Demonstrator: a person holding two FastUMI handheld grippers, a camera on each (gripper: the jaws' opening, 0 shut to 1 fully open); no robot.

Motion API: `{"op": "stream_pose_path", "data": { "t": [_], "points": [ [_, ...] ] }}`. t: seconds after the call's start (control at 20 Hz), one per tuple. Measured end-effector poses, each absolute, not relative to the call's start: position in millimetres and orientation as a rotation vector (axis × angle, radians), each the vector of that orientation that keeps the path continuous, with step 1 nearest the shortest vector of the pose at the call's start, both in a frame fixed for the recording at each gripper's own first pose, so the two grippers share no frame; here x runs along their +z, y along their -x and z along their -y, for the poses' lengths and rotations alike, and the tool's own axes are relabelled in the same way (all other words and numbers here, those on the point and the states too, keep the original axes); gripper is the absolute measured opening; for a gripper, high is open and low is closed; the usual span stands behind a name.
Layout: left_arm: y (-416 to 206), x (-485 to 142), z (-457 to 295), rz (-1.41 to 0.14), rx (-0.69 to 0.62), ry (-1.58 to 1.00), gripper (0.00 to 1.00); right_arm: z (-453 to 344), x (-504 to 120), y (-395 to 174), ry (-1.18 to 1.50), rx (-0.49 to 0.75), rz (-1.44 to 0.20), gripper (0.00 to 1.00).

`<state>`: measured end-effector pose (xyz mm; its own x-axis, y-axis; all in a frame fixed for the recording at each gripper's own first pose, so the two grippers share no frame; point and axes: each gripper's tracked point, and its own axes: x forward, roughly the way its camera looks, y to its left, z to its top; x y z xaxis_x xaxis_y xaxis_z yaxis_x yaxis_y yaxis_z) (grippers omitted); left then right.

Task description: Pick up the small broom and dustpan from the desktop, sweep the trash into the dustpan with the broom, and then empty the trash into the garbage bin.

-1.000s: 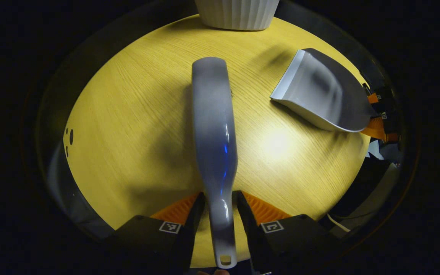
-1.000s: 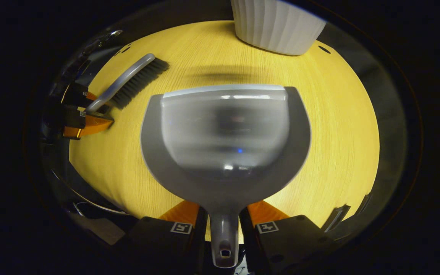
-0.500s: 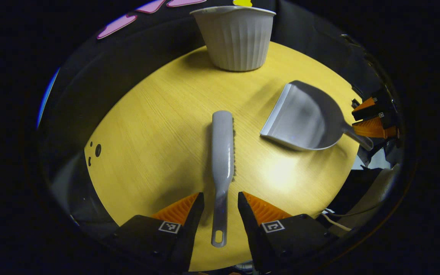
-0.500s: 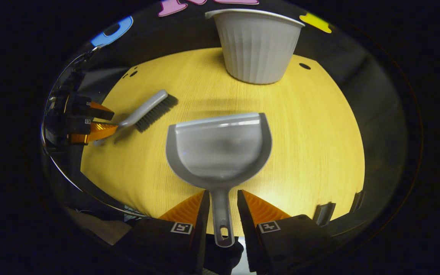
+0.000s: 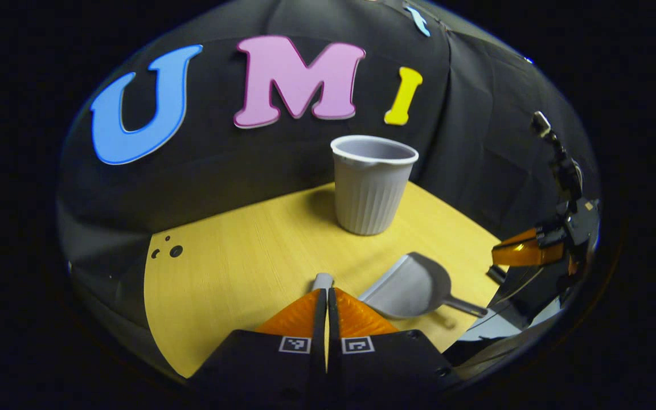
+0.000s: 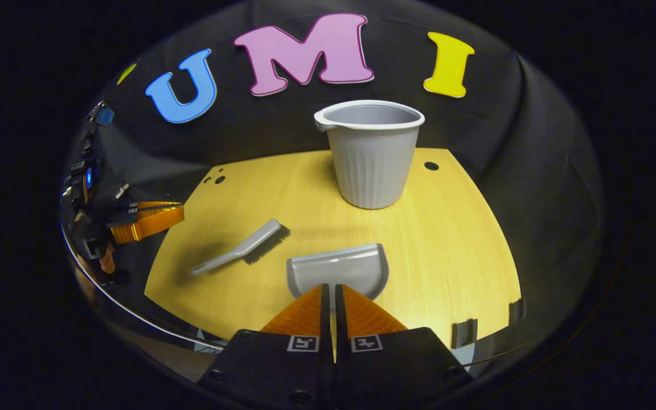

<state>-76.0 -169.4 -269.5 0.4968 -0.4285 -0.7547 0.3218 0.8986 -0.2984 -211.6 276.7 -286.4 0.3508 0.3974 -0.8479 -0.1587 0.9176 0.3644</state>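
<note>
Black cloth drapes the booth behind a table of pale yellow wood with fine straight grain and a few small dark holes near its far corners. Toward the back stands the garbage bin, a light grey plastic tub with ribbed, tapering sides, a rolled rim and a small pouring lip. In the right gripper view, the small broom lies flat on the table to the left, a slim grey plastic handle with short dark bristles along one edge. Near it, the dustpan rests flat, a smooth grey scoop with a straight front lip and rounded back; its handle runs down behind the fingers of the right hand-held gripper. Those ridged orange fingers are closed nearly together, holding nothing. The left hand-held gripper is likewise closed with only a thin slit between its orange ridged fingers, empty; the rounded tip of the broom peeks just above them. In the left gripper view the dustpan sits to the right, its thin handle pointing toward the table edge.
</note>
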Motion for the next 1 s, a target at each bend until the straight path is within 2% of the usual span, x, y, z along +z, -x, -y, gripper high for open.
{"op": "stream_pose_path", "data": {
  "t": [0.15, 0.25, 0.35, 0.4, 0.45, 0.85, 1.0],
  "points": [
    [84, -241, 163, -0.851, -0.390, 0.152, 0.05, -286, -256, 197, -0.191, 0.374, -0.973, 0.05],
    [82, -229, 167, -0.790, -0.393, 0.179, 0.05, -291, -234, 181, -0.185, 0.364, -0.848, 0.05],
    [88, -221, 174, -0.757, -0.408, 0.183, 0.05, -293, -222, 179, -0.206, 0.359, -0.817, 0.05],
    [90, -213, 177, -0.749, -0.423, 0.178, 0.05, -292, -218, 177, -0.215, 0.340, -0.816, 0.00],
    [93, -209, 180, -0.747, -0.429, 0.166, 0.05, -289, -215, 173, -0.225, 0.324, -0.804, 0.05],
    [105, -202, 168, -0.730, -0.423, 0.188, 0.05, -305, -182, 169, -0.138, 0.383, -0.697, 0.05],
    [100, -194, 163, -0.693, -0.413, 0.212, 0.05, -290, -178, 157, -0.026, 0.336, -0.639, 0.05]
  ]
}}
